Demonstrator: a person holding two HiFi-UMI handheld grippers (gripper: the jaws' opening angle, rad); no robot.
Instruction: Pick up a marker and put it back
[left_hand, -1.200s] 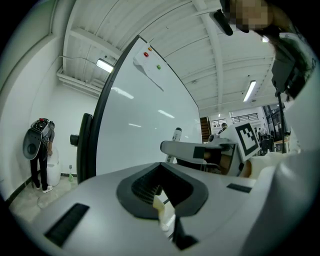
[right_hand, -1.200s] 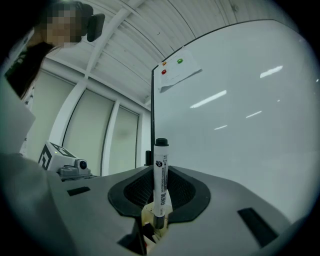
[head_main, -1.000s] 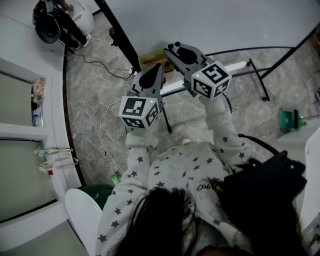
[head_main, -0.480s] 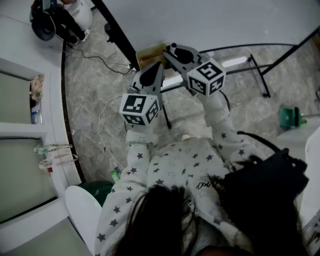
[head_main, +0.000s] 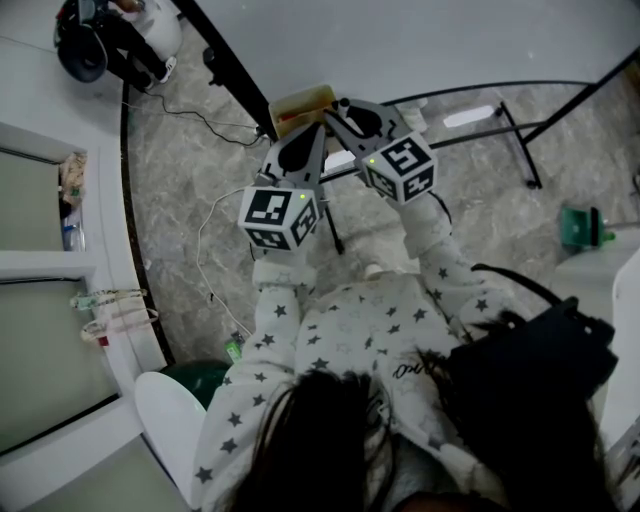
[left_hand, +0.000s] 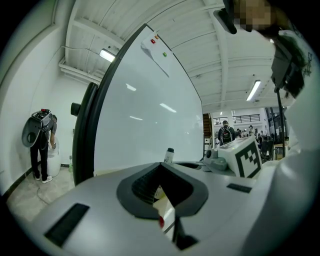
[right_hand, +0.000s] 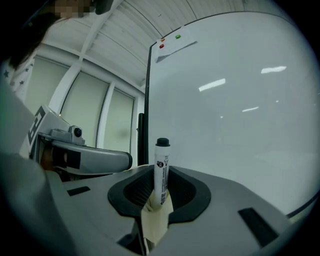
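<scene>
A white marker with a black cap (right_hand: 161, 167) stands upright between the jaws of my right gripper (right_hand: 159, 195), which is shut on its lower barrel. The cap points at the whiteboard (right_hand: 235, 115) straight ahead. From the head view, the right gripper (head_main: 340, 108) reaches toward the whiteboard (head_main: 400, 40), and its marker cube (head_main: 400, 168) sits behind it. My left gripper (head_main: 306, 145) hangs just left of it, jaws together and holding nothing. In the left gripper view the taped pads (left_hand: 164, 207) meet, and the marker's cap (left_hand: 169, 154) shows beyond them.
The whiteboard's black stand legs (head_main: 235, 75) and cables (head_main: 205, 250) cross the marble floor. A yellowish box (head_main: 300, 103) lies at the board's foot. A green object (head_main: 580, 228) sits at right. A black bag (head_main: 525, 365) hangs at the person's side. A person (left_hand: 41, 142) stands far left.
My right gripper with the marker has drifted a little left, closer to the left gripper and the yellowish box. The left gripper has barely moved.
</scene>
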